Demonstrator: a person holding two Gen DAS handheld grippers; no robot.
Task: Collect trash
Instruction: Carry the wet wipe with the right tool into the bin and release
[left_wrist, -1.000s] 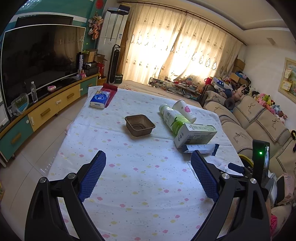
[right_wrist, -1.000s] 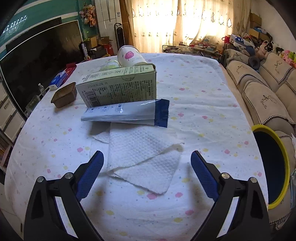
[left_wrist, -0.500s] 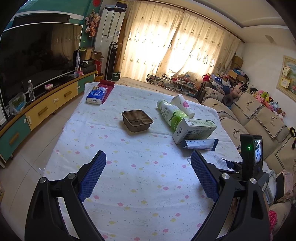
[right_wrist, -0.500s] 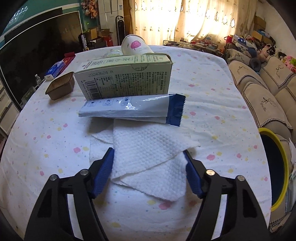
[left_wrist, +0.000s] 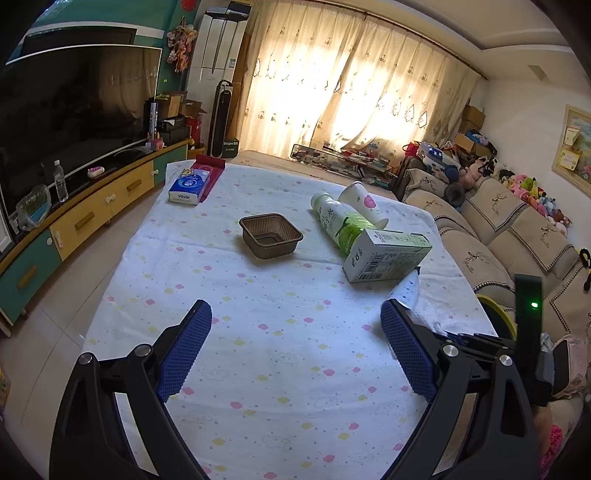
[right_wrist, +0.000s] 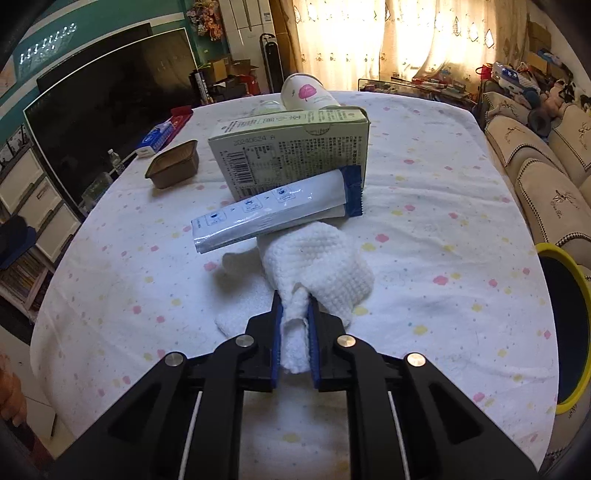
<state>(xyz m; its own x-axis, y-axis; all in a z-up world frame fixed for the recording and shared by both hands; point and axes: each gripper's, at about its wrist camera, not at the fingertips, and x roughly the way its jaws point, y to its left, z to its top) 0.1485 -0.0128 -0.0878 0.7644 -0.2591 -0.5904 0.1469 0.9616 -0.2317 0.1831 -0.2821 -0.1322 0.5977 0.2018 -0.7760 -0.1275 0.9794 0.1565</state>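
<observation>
since a second ago the right gripper (right_wrist: 294, 306) has drawn its jaws together on the white paper towel (right_wrist: 317, 266), which lay flat and now bunches up into a hump between the blue pads, a fold squeezed tight there. its jaws have just been closing and now clamp the towel. that towel sits on the spotted tablecloth (right_wrist: 424, 206), just in front of the green carton (right_wrist: 295, 158). a silvery blue-ended wrapper (right_wrist: 273, 214) leans against the carton's near face, its lower edge over the towel's far end. behind the carton lie a white cup with a pink mark (right_wrist: 308, 94) and a green bottle (left_wrist: 341, 223), both on their sides. left of the carton stands a brown plastic tray (right_wrist: 173, 170), apart from it. right of the carton, past the cloth's edge, is a yellow-rimmed bin (right_wrist: 565, 332). the left gripper (left_wrist: 295, 347) hovers over bare cloth, short of the carton, jaws wide apart with nothing between them.
</observation>
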